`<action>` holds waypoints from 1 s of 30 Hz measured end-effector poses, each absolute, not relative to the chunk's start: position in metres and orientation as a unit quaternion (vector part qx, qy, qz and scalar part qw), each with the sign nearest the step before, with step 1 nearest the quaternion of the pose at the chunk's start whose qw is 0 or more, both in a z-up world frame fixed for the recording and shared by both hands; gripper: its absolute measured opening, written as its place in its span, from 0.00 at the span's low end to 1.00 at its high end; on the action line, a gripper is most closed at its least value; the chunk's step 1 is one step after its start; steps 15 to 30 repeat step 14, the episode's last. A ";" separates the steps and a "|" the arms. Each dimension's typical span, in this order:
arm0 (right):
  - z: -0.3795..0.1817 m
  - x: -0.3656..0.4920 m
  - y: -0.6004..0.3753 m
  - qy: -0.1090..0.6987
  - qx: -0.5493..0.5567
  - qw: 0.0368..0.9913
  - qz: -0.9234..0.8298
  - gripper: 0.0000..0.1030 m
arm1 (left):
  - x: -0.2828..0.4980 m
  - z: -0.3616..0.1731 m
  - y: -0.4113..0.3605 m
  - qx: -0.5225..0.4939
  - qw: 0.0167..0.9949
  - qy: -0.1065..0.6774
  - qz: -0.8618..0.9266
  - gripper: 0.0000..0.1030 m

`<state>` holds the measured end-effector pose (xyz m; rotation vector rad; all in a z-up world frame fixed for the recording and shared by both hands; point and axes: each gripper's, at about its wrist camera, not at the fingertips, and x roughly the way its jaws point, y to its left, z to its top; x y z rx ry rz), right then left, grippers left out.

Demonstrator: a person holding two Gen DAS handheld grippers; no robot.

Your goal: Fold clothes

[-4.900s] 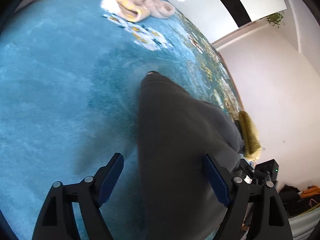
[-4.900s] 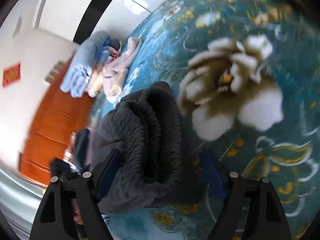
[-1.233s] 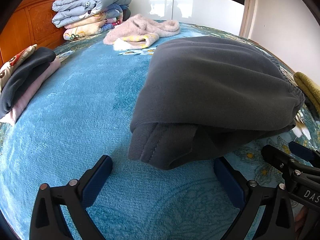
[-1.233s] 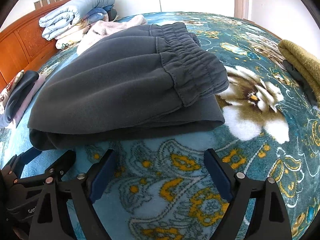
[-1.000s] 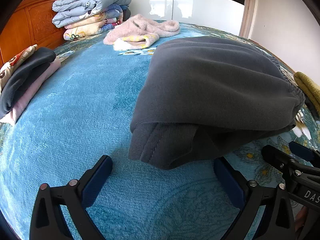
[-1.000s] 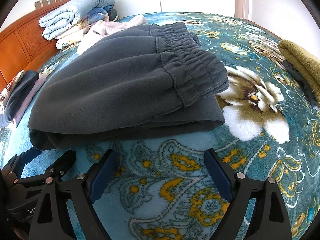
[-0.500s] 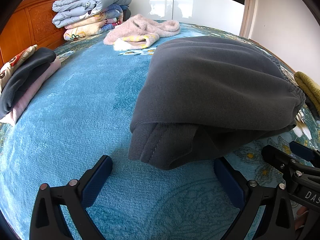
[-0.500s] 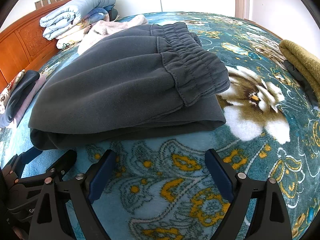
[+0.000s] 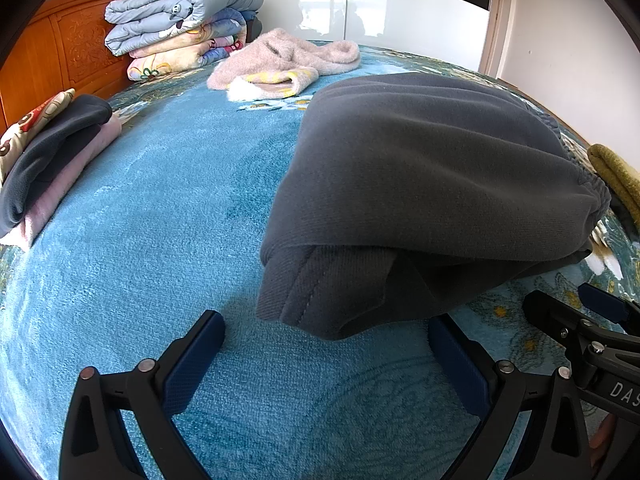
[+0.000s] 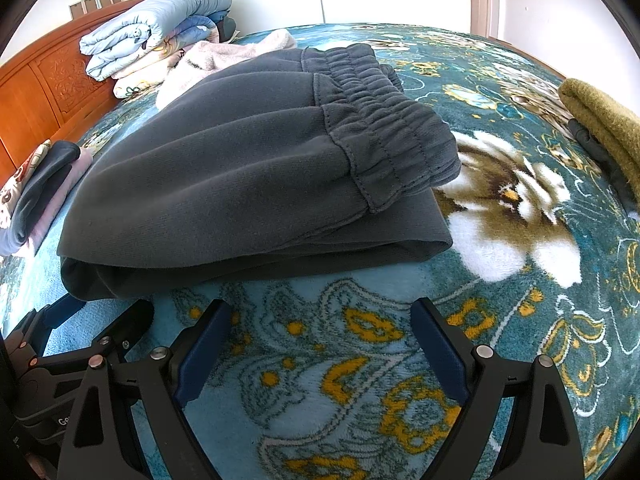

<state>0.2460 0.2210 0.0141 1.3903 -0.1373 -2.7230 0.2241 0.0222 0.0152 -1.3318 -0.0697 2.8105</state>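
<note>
A folded pair of dark grey sweatpants lies in a thick stack on the blue floral blanket. In the right wrist view the sweatpants show their elastic waistband on top at the right. My left gripper is open and empty, just short of the near folded edge. My right gripper is open and empty, a little in front of the stack. Each gripper shows at the edge of the other's view.
A pink fuzzy garment lies behind the sweatpants. Stacked quilts sit against the wooden headboard. A small pile of folded clothes lies at the left. An olive knit garment lies at the right.
Since 4.9 s ago both grippers let go of the sweatpants and drew back; the pants now lie folded. Over the last second nothing has moved.
</note>
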 end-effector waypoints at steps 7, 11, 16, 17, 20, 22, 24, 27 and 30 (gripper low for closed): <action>0.014 0.247 0.222 -0.046 0.454 0.041 -0.889 0.90 | 0.223 0.015 0.021 -0.428 0.016 -0.022 0.903 1.00; 0.014 0.247 0.221 -0.046 0.454 0.040 -0.889 0.90 | 0.223 0.015 0.021 -0.428 0.016 -0.023 0.903 1.00; 0.014 0.247 0.221 -0.046 0.454 0.041 -0.889 0.90 | 0.220 0.016 0.019 -0.428 0.018 -0.023 0.903 1.00; 0.014 0.247 0.221 -0.046 0.454 0.041 -0.889 0.90 | 0.220 0.016 0.019 -0.428 0.018 -0.023 0.903 1.00; 0.014 0.247 0.221 -0.046 0.454 0.041 -0.889 0.90 | 0.220 0.016 0.019 -0.428 0.018 -0.023 0.903 1.00; 0.014 0.247 0.221 -0.046 0.454 0.041 -0.889 0.90 | 0.220 0.016 0.019 -0.428 0.018 -0.023 0.903 1.00; 0.014 0.247 0.221 -0.046 0.454 0.041 -0.889 0.90 | 0.220 0.016 0.019 -0.428 0.018 -0.023 0.903 1.00; 0.014 0.247 0.221 -0.046 0.454 0.041 -0.889 0.90 | 0.220 0.016 0.019 -0.428 0.018 -0.023 0.903 1.00; 0.014 0.247 0.221 -0.046 0.454 0.041 -0.889 0.90 | 0.220 0.016 0.019 -0.428 0.018 -0.023 0.903 1.00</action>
